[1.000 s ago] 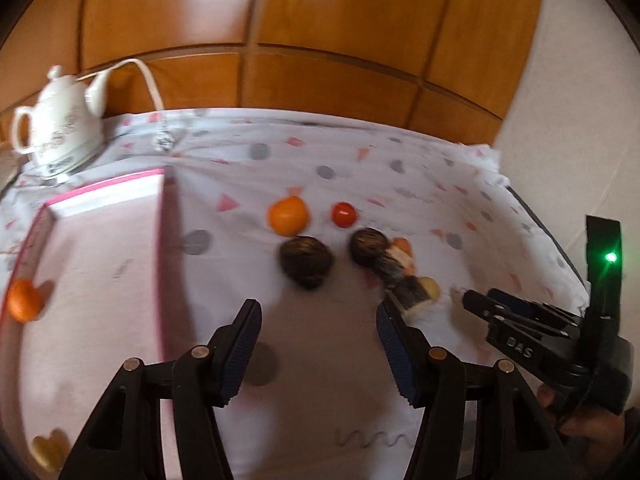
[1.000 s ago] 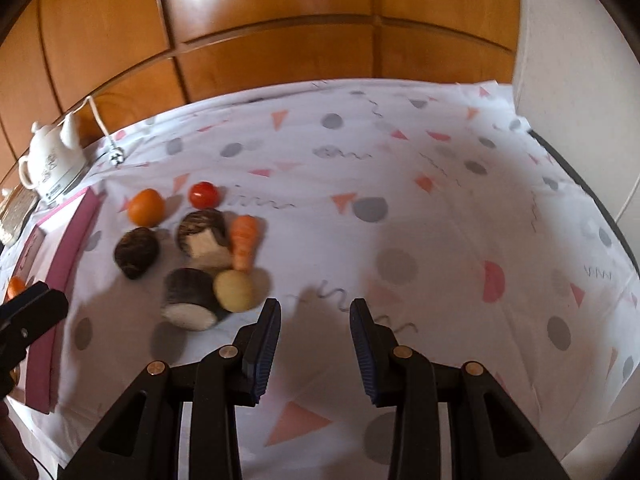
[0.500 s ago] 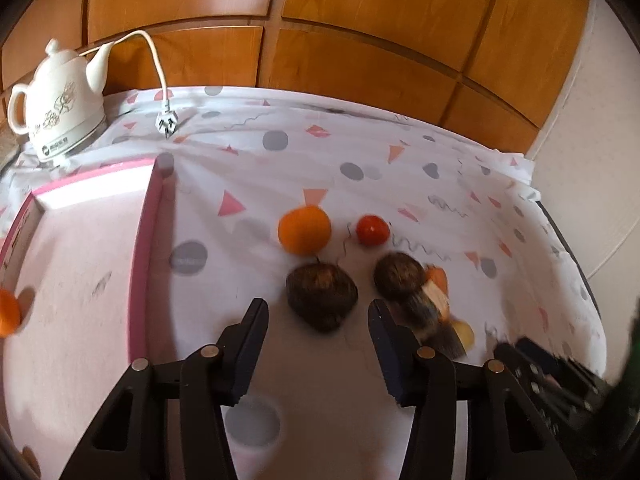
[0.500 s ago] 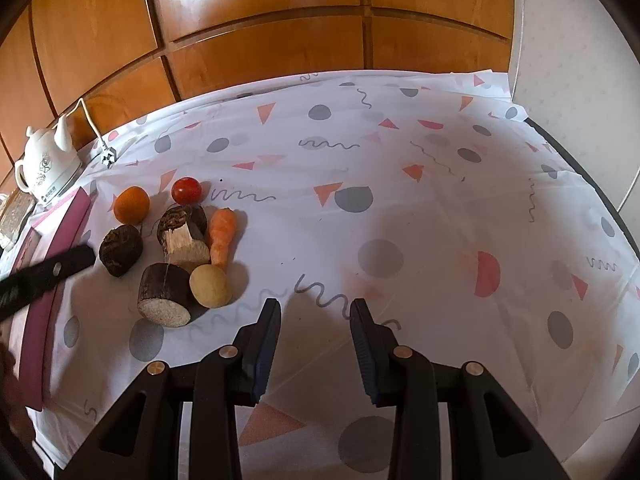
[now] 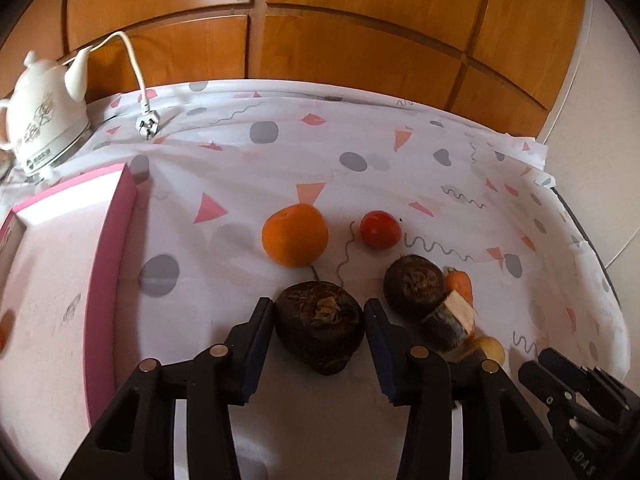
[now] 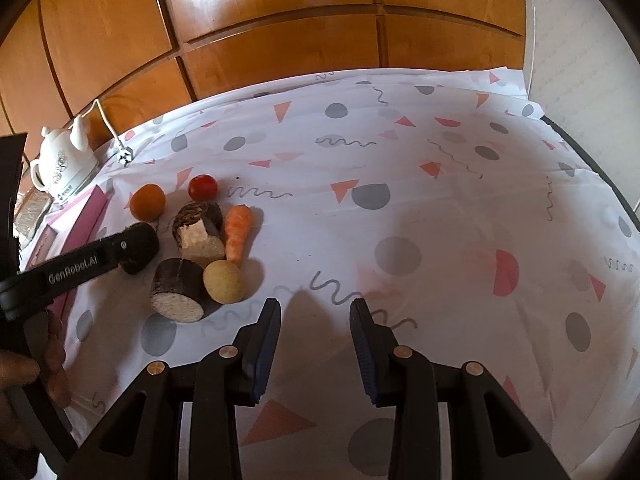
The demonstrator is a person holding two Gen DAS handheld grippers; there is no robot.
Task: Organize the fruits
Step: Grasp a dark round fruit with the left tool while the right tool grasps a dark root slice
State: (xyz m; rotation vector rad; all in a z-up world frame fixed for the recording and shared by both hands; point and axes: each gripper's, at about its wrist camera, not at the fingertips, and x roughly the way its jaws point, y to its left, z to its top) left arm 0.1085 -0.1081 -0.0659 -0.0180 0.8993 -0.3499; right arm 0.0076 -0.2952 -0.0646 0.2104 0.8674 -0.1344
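Two fingers of the left gripper (image 5: 319, 316) straddle the dark brown round item (image 5: 319, 326) on the patterned cloth (image 5: 400, 152); jaws spread, pads just beside its flanks or barely touching, not clamped as far as I can tell. It sits in front of the orange (image 5: 295, 235) and tomato (image 5: 380, 229), left of the other dark root (image 5: 414, 285) and carrot (image 5: 460, 283). To do this well: center it between the pads, close on the widest part, squeeze firm since the surface looks rough and rounded, lift straight up so nothing nearby gets nudged, then likely carry left to the pink tray (image 5: 108, 264). Right gripper (image 6: 315, 330) hangs open over bare cloth, holding nothing, near the potato (image 6: 224, 281).
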